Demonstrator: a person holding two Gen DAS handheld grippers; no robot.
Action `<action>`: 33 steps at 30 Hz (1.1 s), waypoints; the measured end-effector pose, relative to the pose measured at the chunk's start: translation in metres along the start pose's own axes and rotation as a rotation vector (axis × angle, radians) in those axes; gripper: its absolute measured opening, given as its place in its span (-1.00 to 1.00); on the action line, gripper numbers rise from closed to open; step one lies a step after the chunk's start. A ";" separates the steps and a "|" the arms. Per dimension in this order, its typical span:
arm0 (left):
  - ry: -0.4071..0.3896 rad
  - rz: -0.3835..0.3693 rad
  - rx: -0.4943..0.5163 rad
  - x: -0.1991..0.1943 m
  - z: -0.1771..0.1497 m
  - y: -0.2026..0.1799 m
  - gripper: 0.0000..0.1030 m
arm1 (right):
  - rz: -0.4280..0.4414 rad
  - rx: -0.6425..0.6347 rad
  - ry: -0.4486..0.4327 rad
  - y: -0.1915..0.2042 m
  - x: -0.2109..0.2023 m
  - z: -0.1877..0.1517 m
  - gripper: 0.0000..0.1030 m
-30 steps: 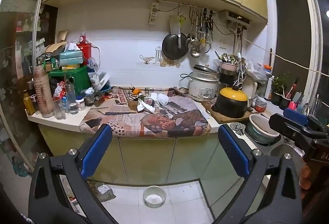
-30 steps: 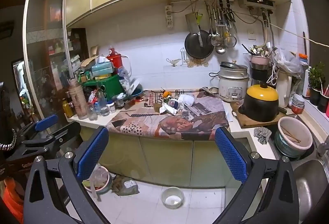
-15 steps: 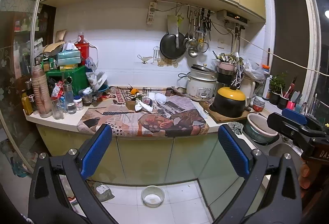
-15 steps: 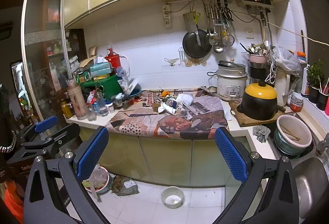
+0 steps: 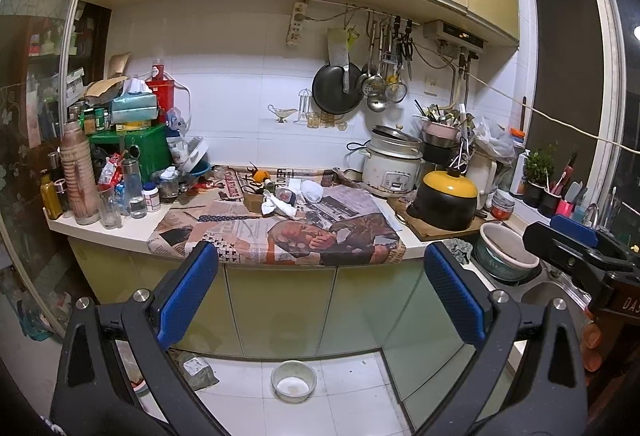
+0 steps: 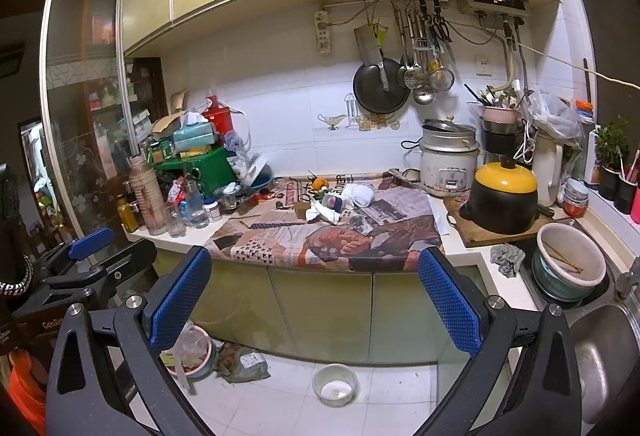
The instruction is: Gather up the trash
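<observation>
Cluttered counter (image 5: pixel 280 228), crumpled tissues (image 5: pixel 276 203) (perhaps trash)

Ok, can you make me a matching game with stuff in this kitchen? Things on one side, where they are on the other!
Things:
1. pan
2. bowl
3. yellow-lidded pot
4. orange

Places:
A. on the floor tiles
B. on the newspaper
C. hanging on the wall
D. on the wooden board

Pairs: 1-C, 2-A, 3-D, 4-B
</observation>
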State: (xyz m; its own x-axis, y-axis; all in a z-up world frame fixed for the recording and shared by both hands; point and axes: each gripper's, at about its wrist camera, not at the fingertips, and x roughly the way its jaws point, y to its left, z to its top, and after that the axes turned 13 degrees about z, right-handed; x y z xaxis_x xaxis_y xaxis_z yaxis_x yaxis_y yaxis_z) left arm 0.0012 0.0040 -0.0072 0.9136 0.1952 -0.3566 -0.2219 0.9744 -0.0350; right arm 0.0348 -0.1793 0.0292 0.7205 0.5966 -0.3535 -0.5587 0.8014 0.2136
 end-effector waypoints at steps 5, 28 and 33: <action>0.006 -0.003 -0.009 0.004 0.001 0.004 1.00 | 0.000 0.002 0.000 -0.002 0.001 0.000 0.99; 0.004 -0.014 -0.016 0.009 0.002 0.003 1.00 | 0.003 0.001 -0.002 -0.003 0.005 0.002 0.99; 0.003 -0.011 -0.016 0.009 0.002 0.003 1.00 | 0.005 -0.001 -0.002 -0.003 0.007 0.002 0.99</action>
State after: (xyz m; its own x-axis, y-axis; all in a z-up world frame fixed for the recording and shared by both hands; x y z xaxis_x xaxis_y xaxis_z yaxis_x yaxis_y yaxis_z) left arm 0.0093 0.0090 -0.0085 0.9149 0.1841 -0.3593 -0.2172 0.9746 -0.0539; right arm 0.0424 -0.1780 0.0281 0.7188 0.6004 -0.3504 -0.5627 0.7985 0.2139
